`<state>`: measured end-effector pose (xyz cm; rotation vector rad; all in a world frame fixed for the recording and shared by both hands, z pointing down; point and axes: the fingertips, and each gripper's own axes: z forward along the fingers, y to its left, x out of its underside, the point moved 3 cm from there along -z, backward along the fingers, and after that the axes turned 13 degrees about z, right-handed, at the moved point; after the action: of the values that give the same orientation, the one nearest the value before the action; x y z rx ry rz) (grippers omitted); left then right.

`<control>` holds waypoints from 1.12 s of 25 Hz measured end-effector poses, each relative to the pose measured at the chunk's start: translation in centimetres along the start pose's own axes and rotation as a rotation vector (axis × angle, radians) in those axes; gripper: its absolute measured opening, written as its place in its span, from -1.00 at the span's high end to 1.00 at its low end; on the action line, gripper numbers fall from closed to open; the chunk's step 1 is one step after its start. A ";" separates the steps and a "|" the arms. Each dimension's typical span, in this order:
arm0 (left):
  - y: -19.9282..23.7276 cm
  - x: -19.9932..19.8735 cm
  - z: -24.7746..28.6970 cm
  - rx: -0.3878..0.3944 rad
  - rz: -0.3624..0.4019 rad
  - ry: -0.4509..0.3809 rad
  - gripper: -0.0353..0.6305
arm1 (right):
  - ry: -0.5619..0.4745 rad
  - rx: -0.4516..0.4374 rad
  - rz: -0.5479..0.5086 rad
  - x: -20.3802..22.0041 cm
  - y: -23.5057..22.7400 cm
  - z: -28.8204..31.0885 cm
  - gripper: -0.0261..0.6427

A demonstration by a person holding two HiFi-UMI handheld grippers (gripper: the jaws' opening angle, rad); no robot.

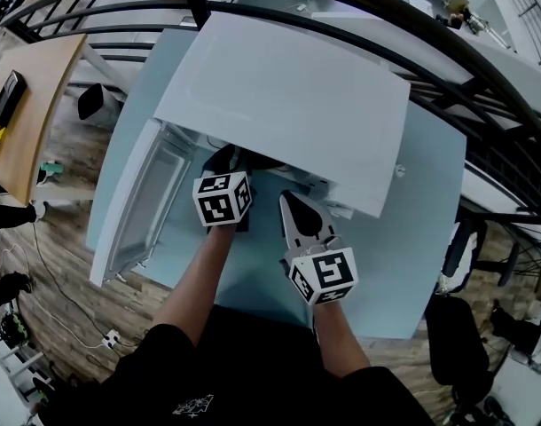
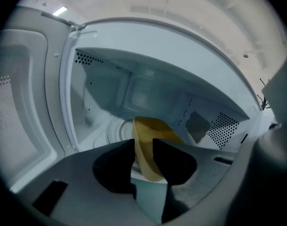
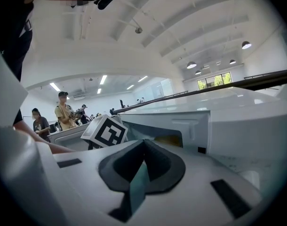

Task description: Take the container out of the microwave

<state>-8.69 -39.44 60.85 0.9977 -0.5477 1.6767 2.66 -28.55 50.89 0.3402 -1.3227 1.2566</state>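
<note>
The white microwave stands on a light blue table with its door swung open to the left. In the left gripper view I look into the cavity, where a yellow container sits on the turntable. My left gripper is shut on the container's near wall, one jaw inside the rim and one outside. In the head view, the left gripper reaches into the opening and its tips are hidden. My right gripper is shut and empty just outside the microwave's front; its jaws meet.
The light blue table extends to the right of the microwave. A wooden desk is at the left, a black railing curves behind, and a dark chair stands at the right. Several people stand far off in the right gripper view.
</note>
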 end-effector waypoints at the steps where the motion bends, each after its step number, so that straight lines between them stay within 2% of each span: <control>1: 0.0 0.1 0.3 0.004 -0.010 0.009 0.59 | 0.000 0.003 0.000 -0.1 -0.1 0.1 0.90; 15: 0.5 0.7 2.6 0.003 -0.131 0.078 0.59 | 0.013 0.037 0.010 0.3 -0.9 0.2 0.90; 19: 0.5 0.7 2.7 -0.008 -0.162 0.092 0.67 | 0.013 0.044 0.012 0.2 -1.0 -0.1 0.90; 24: 0.6 0.5 2.6 -0.030 -0.175 0.094 0.80 | 0.011 0.044 0.012 0.2 -1.1 -0.3 0.90; 28: 0.5 0.6 2.5 -0.033 -0.165 0.095 0.81 | 0.006 0.041 0.012 0.1 -1.3 -0.6 0.90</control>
<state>-8.36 -41.22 62.76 0.9096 -0.4178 1.5544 3.99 -28.51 51.41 0.3579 -1.2972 1.2954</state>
